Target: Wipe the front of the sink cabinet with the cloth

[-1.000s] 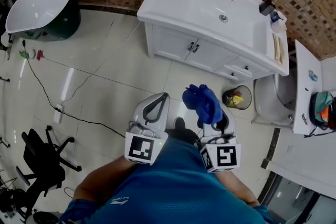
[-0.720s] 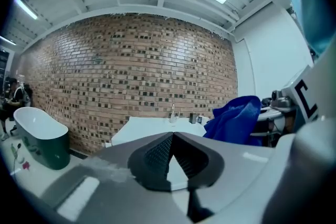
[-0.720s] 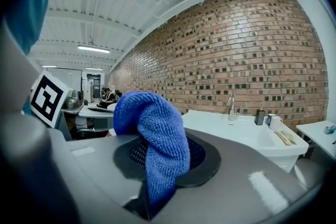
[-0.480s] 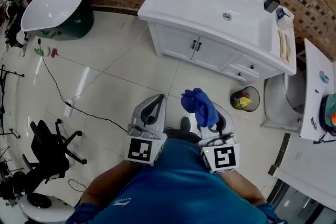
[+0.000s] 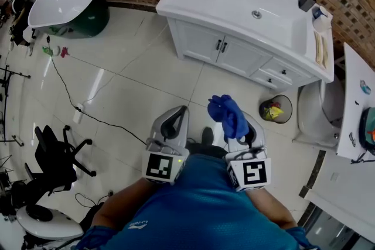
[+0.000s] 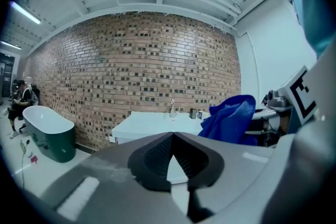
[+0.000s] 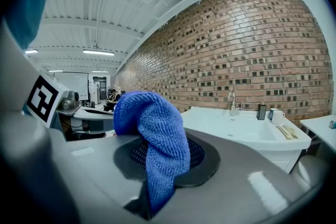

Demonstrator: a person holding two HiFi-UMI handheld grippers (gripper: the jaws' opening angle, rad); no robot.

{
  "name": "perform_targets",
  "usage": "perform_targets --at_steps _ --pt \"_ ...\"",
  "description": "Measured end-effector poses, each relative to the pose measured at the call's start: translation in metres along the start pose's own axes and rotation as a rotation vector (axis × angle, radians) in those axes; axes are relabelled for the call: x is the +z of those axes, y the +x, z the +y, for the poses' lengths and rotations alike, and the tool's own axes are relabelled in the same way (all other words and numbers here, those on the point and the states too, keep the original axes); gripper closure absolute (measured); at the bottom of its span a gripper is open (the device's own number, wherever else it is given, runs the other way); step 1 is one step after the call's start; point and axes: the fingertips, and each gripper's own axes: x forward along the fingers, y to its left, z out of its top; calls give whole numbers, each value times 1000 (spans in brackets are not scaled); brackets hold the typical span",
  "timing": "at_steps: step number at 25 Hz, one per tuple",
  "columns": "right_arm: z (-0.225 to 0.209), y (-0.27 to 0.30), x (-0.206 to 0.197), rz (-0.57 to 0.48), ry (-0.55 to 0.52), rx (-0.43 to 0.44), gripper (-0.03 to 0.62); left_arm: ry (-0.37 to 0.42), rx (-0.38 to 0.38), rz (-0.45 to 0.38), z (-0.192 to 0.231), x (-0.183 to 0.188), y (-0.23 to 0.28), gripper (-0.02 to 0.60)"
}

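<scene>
The white sink cabinet (image 5: 234,52) stands against the brick wall, its doors and drawers facing me across the tiled floor. It also shows ahead as the cabinet (image 7: 247,131) in the right gripper view. My right gripper (image 5: 237,126) is shut on a blue cloth (image 5: 227,115), which bunches above the jaws; in the right gripper view the cloth (image 7: 155,139) hangs out from between them. My left gripper (image 5: 173,121) is shut with nothing in it. Both grippers are held close to my body, well short of the cabinet.
A small bin (image 5: 273,109) stands on the floor by the cabinet's right end, next to a toilet (image 5: 313,111). A white-and-green bathtub (image 5: 64,6) is at the far left. A cable (image 5: 88,111) crosses the tiles, and an office chair (image 5: 55,155) sits at the left.
The view has shifted slightly, so the cabinet and bathtub sit a little differently in frame. Both grippers keep the same pose, the cloth still in the right one.
</scene>
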Motion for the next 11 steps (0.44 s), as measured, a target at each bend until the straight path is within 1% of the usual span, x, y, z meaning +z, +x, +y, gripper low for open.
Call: perform_targets --at_steps 2,6,11 --pt "0 -1 -4 25 -11 4 525 -35 13 -5 -2 -1 -2 576" --pt "1 -3 -6 23 -9 20 525 -15 2 19 -8 -10 -3 576" --pt "-1 -5 -15 49 -13 24 525 -59 1 12 -14 -13 -1 576"
